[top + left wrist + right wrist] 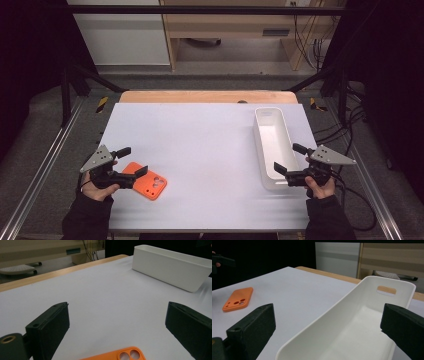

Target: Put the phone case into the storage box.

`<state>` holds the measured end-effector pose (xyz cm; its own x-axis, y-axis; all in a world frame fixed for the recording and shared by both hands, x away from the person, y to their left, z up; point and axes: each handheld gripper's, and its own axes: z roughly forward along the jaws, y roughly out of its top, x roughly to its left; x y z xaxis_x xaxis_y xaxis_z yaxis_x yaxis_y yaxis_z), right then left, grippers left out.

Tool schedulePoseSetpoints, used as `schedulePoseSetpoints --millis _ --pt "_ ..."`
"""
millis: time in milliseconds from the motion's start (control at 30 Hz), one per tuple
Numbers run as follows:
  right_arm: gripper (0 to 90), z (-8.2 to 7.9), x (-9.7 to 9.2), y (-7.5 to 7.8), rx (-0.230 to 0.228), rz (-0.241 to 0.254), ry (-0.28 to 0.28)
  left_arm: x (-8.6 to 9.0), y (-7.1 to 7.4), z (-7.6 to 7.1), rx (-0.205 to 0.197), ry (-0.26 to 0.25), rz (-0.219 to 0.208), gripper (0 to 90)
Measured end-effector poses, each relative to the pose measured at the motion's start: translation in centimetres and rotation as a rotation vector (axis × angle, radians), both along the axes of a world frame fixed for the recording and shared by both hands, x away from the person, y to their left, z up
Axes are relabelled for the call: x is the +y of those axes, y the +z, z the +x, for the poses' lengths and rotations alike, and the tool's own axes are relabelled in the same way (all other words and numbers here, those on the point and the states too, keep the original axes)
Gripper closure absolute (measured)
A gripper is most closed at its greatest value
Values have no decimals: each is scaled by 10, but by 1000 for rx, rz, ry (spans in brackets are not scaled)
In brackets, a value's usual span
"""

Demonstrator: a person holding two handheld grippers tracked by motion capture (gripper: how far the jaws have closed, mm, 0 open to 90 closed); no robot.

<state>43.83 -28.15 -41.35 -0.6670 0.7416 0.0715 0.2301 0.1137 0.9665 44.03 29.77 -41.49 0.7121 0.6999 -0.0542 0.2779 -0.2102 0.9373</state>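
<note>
Evidently early: flat orange plastic phone case [149,184] lies ungrabbed on the white bench [200,150] at lower left, left tongs [131,161] agape over it, right tongs [291,159] agape astride the long white plastic bin [272,145], empty.

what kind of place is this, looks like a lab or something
Probably a lab or data-recording workstation: a white-covered table sits inside a black metal frame, loose cables hang behind it, and handheld tongs hover beside an orange phone case.
</note>
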Motion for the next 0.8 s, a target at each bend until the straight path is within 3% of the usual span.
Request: schedulePoseSetpoints --millis 200,400,800 --pt "5 0 0 0 2 2 2 3 -1 -3 33 16 21 106" --pt "5 0 0 0 2 -2 3 2 -2 -9 60 13 73 203" --pt "5 0 0 0 2 -3 2 3 -8 -20 143 -13 149 468"
